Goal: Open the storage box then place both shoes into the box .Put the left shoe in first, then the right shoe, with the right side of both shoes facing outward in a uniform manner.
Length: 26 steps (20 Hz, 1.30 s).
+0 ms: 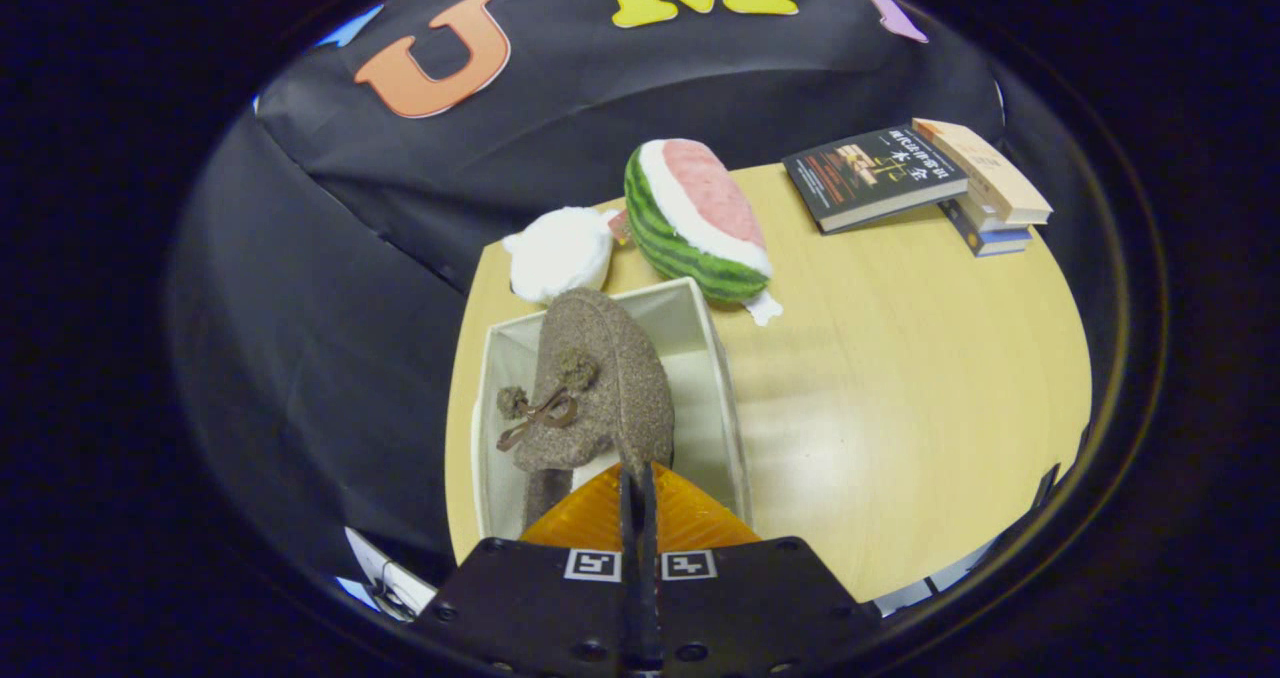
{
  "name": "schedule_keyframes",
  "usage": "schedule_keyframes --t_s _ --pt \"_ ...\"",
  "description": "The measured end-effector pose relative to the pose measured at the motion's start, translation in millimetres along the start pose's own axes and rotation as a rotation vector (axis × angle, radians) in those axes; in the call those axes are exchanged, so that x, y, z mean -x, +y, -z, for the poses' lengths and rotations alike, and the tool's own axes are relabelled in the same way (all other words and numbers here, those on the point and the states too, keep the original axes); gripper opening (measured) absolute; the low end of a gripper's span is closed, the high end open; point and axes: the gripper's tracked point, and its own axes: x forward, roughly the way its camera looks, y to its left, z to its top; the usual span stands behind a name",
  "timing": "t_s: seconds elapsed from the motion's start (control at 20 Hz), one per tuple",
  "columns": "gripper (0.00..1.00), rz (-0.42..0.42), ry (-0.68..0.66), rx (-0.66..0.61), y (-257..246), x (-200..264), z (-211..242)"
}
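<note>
Just ahead of the jaws, brown shoe (600,383) pinched at its heel edge, jaws nearly closed, over storage box (725,398).

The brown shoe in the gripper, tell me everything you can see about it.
The brown shoe looks like speckled, felt-like fabric, with two small pompoms and a thin brown bow on its side. It hangs over the open white storage box, toe pointing away. The gripper fingers are shut on its rim at the heel end.
</note>
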Motion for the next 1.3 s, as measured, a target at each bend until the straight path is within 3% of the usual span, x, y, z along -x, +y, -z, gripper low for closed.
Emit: schedule_keyframes --t_s 0.4,0.5,0.65,0.75,1.0,1.3 --pt "0.0 0.156 -0.003 0.011 -23 -23 22" --pt "0.01 0.157 -0.007 0.002 -22 -23 23" --pt "0.13 0.146 -0.053 0.043 -19 -16 12" --pt "0.28 0.13 -0.091 0.072 -16 -7 3" --pt "0.76 0.065 -0.198 0.123 -12 42 -14" --pt "0.91 0.063 -0.387 0.162 -41 126 -48"
